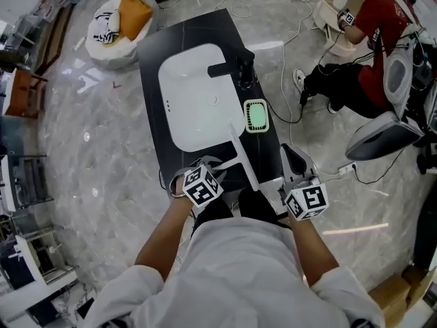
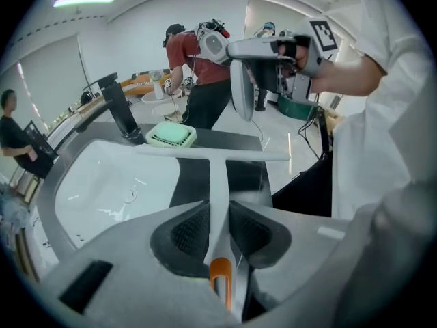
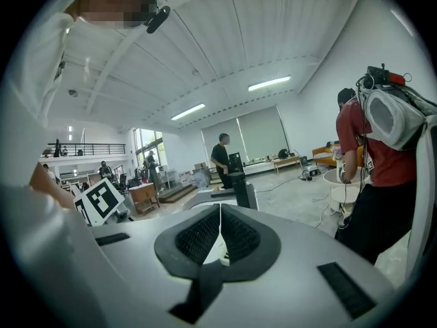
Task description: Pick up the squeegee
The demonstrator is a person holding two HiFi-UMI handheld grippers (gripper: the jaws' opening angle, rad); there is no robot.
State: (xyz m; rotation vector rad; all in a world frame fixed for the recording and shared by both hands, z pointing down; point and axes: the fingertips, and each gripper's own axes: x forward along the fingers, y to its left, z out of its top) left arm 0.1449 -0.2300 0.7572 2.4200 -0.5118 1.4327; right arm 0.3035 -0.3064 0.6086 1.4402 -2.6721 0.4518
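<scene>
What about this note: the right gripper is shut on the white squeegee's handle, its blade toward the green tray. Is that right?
Wrong gripper. The left gripper is shut on the handle of the white squeegee, its blade toward the green tray; the left gripper view shows it.

The left gripper [image 2: 218, 214] has its fingers [image 2: 190, 231] pressed on the white squeegee [image 2: 217, 162] by its handle. The blade runs crosswise over the dark surface [image 2: 247, 176], beside the white sink [image 2: 102, 183].
</scene>
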